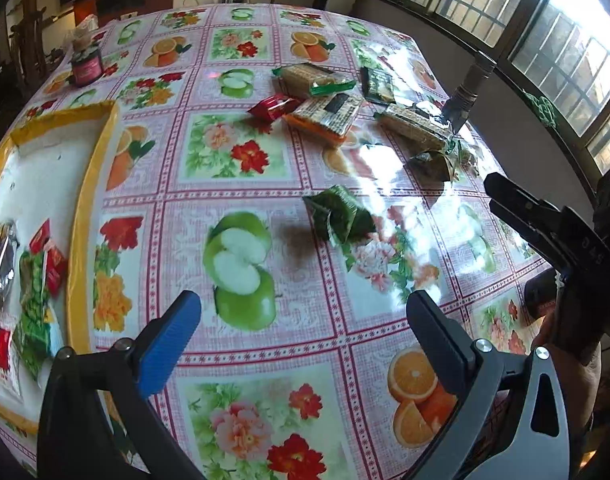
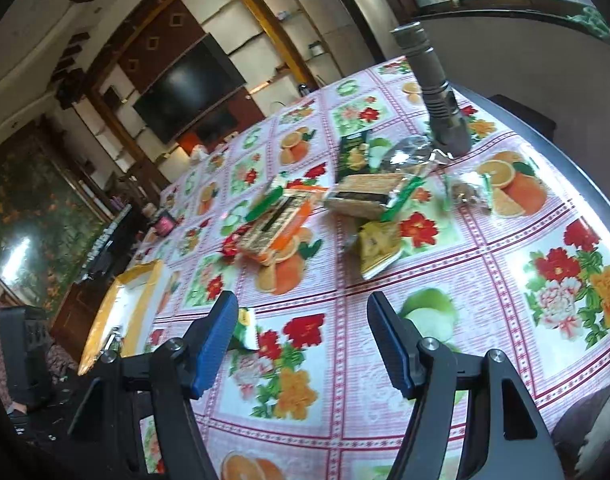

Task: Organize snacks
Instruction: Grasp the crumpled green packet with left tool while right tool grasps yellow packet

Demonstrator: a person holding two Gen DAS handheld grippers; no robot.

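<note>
Lying ahead of the left hand-held gripper (image 1: 301,340), the green packet (image 1: 341,218) sits alone mid-table, nearer this hand than the right hand-held gripper (image 2: 301,344). Both grippers' jaws stand apart, empty. The tray (image 1: 89,184) lies leftward.

On the table (image 1: 289,364) a tray (image 1: 85,208) sits at the left edge with several packets (image 1: 33,280) in it. One packet (image 1: 341,216) lies alone mid-table, well apart from the tray. Behind it a cluster of cracker packs (image 1: 325,114) lies near the far right edge, a flashlight (image 1: 467,90) standing just behind, seemingly touching them.
</note>
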